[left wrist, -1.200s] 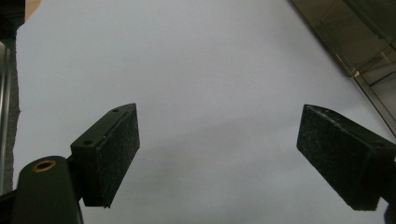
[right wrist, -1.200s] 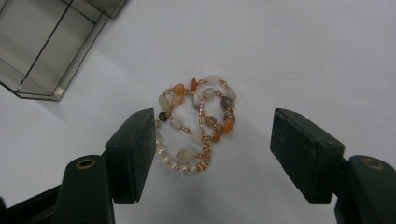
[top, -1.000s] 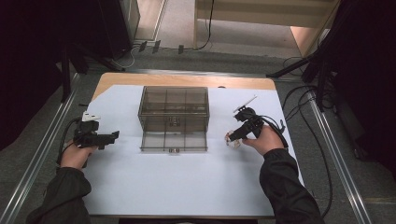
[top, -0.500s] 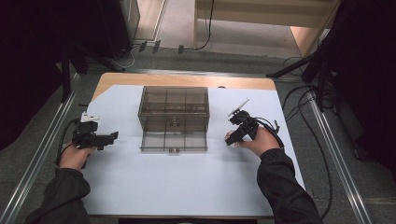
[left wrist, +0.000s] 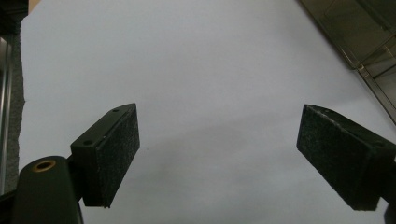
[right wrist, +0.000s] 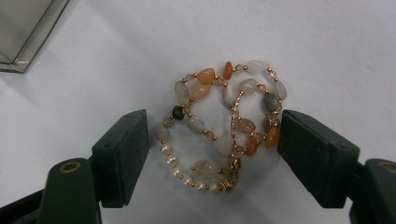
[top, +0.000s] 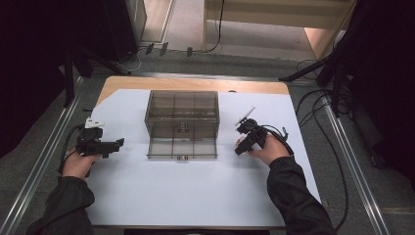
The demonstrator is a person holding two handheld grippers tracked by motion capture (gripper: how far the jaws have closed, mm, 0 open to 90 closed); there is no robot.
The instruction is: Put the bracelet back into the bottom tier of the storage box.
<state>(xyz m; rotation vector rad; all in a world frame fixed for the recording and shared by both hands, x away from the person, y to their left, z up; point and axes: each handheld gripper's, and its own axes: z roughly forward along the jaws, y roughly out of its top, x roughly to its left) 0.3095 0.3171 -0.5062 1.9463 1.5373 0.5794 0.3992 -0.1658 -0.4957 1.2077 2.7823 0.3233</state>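
A beaded bracelet (right wrist: 224, 126) of orange, grey and white stones with a short pearl stretch lies coiled on the white table sheet. My right gripper (right wrist: 212, 156) is open and lowered around it, one pad (right wrist: 123, 154) on each side; the right-hand pad touches the outer beads. From above, that right gripper (top: 241, 147) sits just right of a smoky clear compartment box (top: 182, 113), whose bottom drawer (top: 182, 147) is pulled out. My left gripper (top: 116, 143) rests open at the table's left; its pads (left wrist: 114, 149) hold nothing above the bare sheet.
The white sheet (top: 186, 191) covers most of a wooden table. A corner of the clear box (left wrist: 369, 51) lies to the upper right of the left gripper. Cables (top: 313, 117) trail off the right side. Metal rails (top: 44, 156) flank the table.
My right gripper has shifted a little left and toward the person, settling down over the bracelet. The left gripper has barely moved.
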